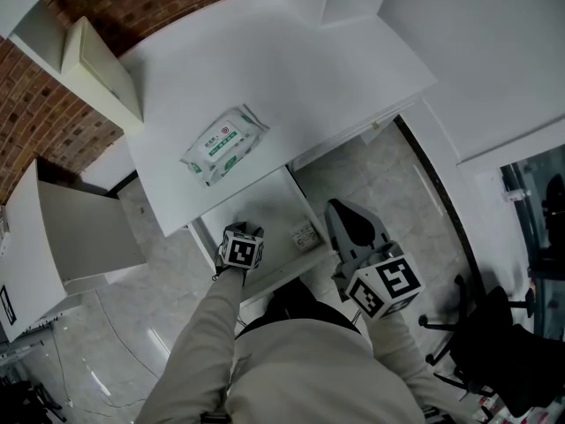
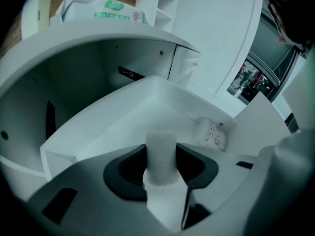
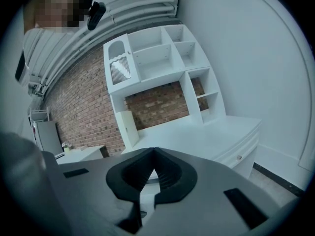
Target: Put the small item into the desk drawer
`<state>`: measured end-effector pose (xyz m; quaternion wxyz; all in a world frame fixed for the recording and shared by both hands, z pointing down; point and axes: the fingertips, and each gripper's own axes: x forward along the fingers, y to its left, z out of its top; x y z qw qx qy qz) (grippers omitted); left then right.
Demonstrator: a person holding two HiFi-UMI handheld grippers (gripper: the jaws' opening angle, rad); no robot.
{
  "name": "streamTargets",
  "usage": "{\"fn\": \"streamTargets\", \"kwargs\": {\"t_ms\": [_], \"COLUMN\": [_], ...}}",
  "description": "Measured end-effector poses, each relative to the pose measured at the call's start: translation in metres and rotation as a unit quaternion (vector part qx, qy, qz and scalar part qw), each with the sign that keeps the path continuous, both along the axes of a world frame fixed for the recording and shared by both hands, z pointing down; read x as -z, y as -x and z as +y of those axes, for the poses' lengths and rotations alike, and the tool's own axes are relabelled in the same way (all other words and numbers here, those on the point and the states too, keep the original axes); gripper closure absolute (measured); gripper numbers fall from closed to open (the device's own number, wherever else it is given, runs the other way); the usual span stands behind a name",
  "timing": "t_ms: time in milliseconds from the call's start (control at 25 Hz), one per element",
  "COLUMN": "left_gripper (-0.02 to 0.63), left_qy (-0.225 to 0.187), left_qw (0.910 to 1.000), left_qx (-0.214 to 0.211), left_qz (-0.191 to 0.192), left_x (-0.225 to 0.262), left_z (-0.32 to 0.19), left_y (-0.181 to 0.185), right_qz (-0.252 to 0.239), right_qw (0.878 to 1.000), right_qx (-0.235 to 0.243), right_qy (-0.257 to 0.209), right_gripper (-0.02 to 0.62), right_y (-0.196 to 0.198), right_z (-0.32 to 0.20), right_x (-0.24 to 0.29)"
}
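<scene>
The small item (image 2: 160,151), a pale white block, is sitting upright between the jaws of the left gripper (image 1: 240,237), which are standing partly open and pressing on its sides. The gripper is pointing steeply down over the open drawer (image 1: 269,203), presumably so the item can be released inside. A small printed packet (image 1: 305,235) is lying by the drawer's right wall, apart from the likely drop spot. The right gripper (image 3: 154,167), jaws closed and empty, is waiting to one side. A wipes pack (image 1: 224,145) is resting on the desk (image 1: 335,69) above.
</scene>
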<state>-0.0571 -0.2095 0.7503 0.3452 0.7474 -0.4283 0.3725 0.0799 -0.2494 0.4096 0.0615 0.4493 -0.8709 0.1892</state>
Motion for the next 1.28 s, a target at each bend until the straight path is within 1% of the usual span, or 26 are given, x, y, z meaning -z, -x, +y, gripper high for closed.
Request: {"fn": "streamTargets", "kwargs": {"t_ms": [80,200,520,800,840,960,1000,1120,1160,1280], "left_gripper": [0.420,0.420,0.420,0.420,0.420,0.420,0.420,0.420,0.420,0.417], "left_qy": [0.011,0.032,0.071,0.102,0.104,0.100,0.105,0.132,0.136,0.131], "left_qw": [0.9999,0.9995,0.9971,0.9941,0.9937,0.9915,0.9907,0.9897,0.9893,0.9887], "left_qx": [0.003,0.003,-0.021,-0.030,-0.029,-0.019,-0.018,-0.025,-0.028,-0.031], "left_qz": [-0.002,0.008,-0.018,-0.024,-0.032,-0.082,-0.085,-0.048,-0.045,-0.066], "left_x": [-0.009,-0.014,-0.037,-0.051,-0.050,-0.035,-0.037,-0.063,-0.066,-0.060], "left_z": [0.001,0.004,0.017,0.031,0.031,0.022,0.023,0.036,0.038,0.036], "left_y": [0.001,-0.004,-0.003,-0.007,-0.005,0.012,0.012,-0.006,-0.008,0.000], "right_qz": [0.002,0.003,0.005,0.006,0.006,0.007,0.007,0.009,0.009,0.009], "right_qw": [1.000,1.000,1.000,1.000,1.000,1.000,1.000,1.000,1.000,1.000], "right_qx": [0.000,-0.006,-0.009,-0.012,-0.012,-0.007,-0.006,-0.010,-0.011,-0.011], "right_qy": [0.001,0.006,0.010,0.017,0.018,0.015,0.015,0.020,0.022,0.022], "right_gripper": [0.568,0.568,0.568,0.568,0.569,0.568,0.568,0.568,0.568,0.568], "right_y": [-0.001,-0.005,-0.006,-0.011,-0.011,-0.009,-0.009,-0.013,-0.014,-0.013], "right_z": [-0.001,-0.003,-0.006,-0.006,-0.007,-0.008,-0.008,-0.008,-0.008,-0.007], "right_x": [-0.001,-0.004,-0.007,-0.012,-0.012,-0.011,-0.011,-0.015,-0.016,-0.017]}}
